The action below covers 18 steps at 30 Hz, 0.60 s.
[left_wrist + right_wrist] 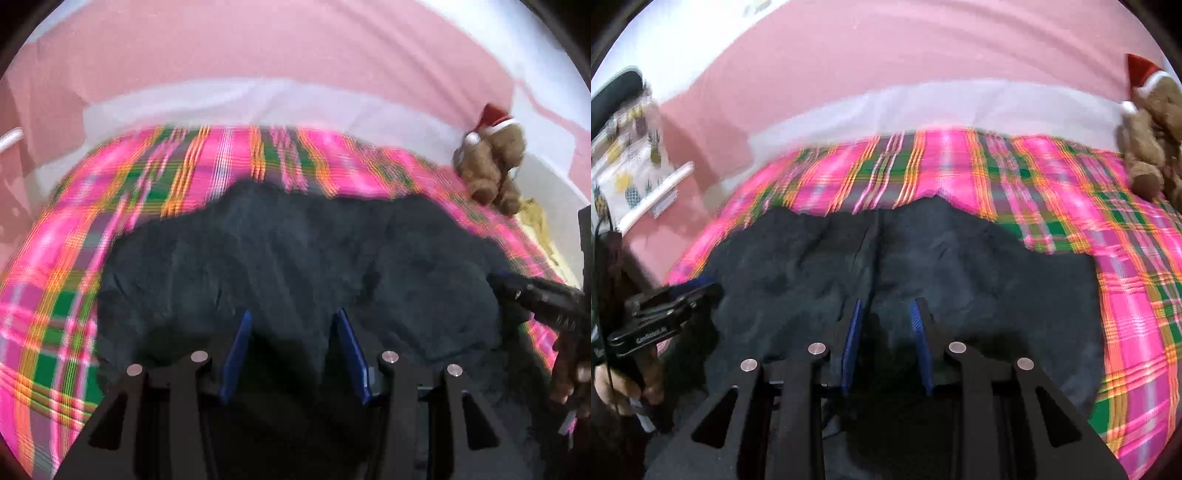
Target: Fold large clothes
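A large dark garment [295,251] [942,251] lies spread flat on a pink, green and orange plaid bedspread [55,295] [1126,277]. My left gripper [293,314] hovers over the garment's near part with its blue pads apart, and I see no fold pinched between them. My right gripper [887,302] stands over the same garment, near a seam down its middle, with a narrower gap and nothing clamped. Each gripper also shows in the other's view: the right gripper [517,291] at the garment's right edge, the left gripper [665,306] at its left edge, each held by a hand.
A brown teddy bear [491,162] [1152,147] in a red Santa hat sits at the far right of the bedspread. Behind the bed run a white strip [258,103] and a pink surface [886,55]. A pineapple-print cloth [628,177] is at the far left.
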Tool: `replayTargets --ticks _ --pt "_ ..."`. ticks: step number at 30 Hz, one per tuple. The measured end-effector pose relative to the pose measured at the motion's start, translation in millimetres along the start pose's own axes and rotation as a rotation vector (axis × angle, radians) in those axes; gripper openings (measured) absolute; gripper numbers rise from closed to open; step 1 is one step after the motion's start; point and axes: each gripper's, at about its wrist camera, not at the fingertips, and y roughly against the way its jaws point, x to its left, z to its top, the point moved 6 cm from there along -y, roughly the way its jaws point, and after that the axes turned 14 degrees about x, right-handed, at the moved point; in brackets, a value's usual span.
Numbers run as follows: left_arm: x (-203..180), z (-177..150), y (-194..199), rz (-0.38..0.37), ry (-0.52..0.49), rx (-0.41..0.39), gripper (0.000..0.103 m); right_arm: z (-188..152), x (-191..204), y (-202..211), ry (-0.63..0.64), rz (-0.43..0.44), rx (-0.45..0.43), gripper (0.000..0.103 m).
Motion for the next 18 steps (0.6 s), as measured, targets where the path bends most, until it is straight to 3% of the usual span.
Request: replayTargets --ticks 3,10,14,18 --pt "2 2 -1 -0.014 0.024 0.004 0.051 -4 -6 -27 -0.028 0.012 0.054 0.028" --pt "-22 -24 38 -0.055 -0.031 -0.03 0.051 -13 6 15 -0.021 0.0 -0.004 0.028" --pt "-31 -45 14 -0.044 -0.042 0.029 0.051 -32 24 11 0.002 0.016 0.012 0.028" --pt "-27 -46 -5 -0.048 -0.012 0.06 0.052 -46 26 -26 0.015 -0.018 0.092 0.028"
